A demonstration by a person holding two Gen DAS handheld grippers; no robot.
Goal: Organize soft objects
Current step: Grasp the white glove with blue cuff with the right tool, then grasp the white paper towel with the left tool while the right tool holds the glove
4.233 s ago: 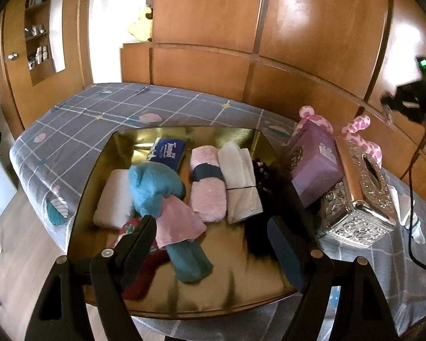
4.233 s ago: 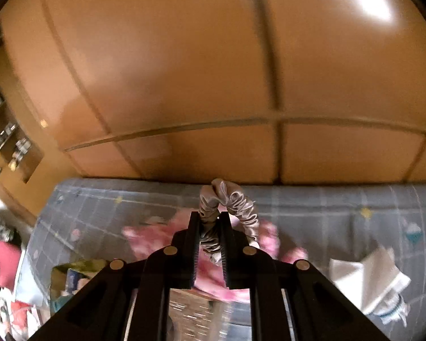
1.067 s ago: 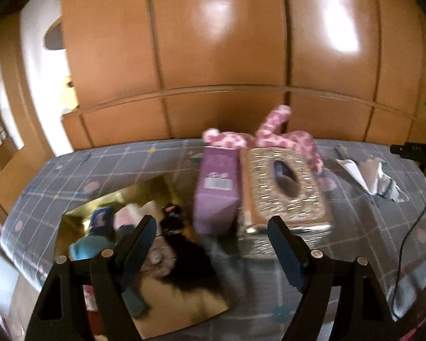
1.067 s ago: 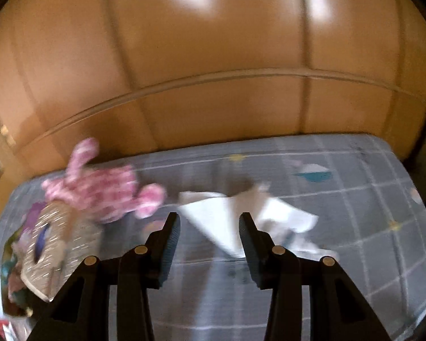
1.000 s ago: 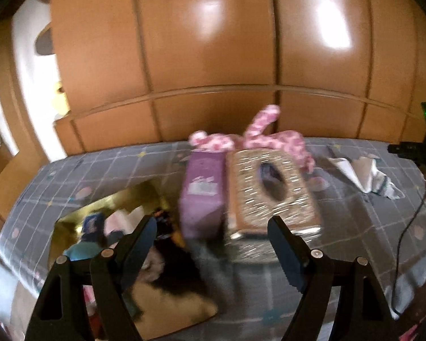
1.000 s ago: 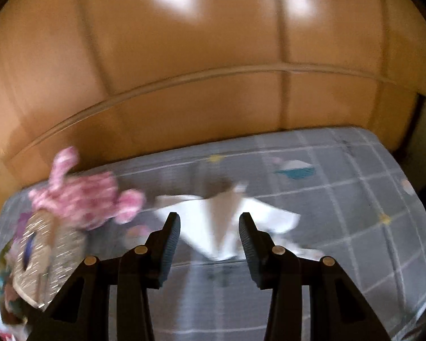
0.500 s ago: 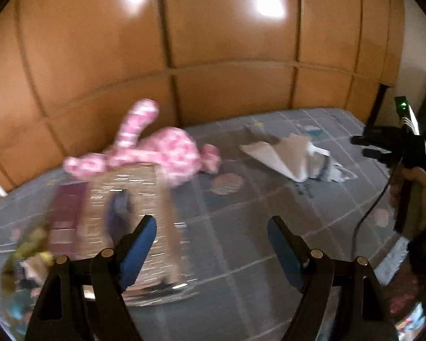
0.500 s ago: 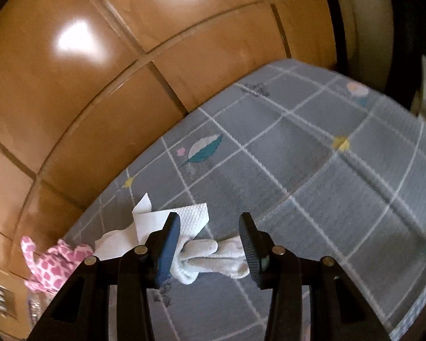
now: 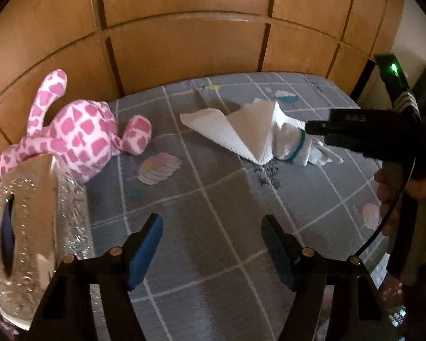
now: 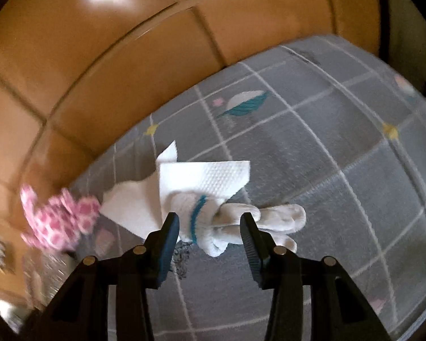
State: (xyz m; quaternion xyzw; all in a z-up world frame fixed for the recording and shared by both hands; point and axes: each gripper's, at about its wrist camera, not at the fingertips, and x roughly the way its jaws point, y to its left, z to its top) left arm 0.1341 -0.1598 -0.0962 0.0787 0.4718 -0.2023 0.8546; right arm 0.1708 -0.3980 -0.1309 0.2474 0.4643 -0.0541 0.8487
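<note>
Left wrist view: the left gripper (image 9: 211,248) is spread and empty, angled down over the grey checked bed (image 9: 201,199); its jaws have just been closing slightly with nothing between them. The white glove (image 9: 304,149) with a teal cuff band lies far right, well apart from this gripper, partly under a white paper towel (image 9: 241,130). A pink spotted plush toy (image 9: 79,139) lies far left, touching a silver embossed tissue box (image 9: 28,241) at the left edge. The right gripper's body (image 9: 369,139) reaches in from the right, held by a hand (image 9: 392,196). Its small label is unreadable.

Right wrist view: the right gripper (image 10: 210,236) points down at the glove (image 10: 241,224), jaws parted, the glove just beyond and between the fingertips; contact cannot be told. The paper towel (image 10: 190,182) overlaps the cuff. The plush toy (image 10: 59,221) is blurred, far left.
</note>
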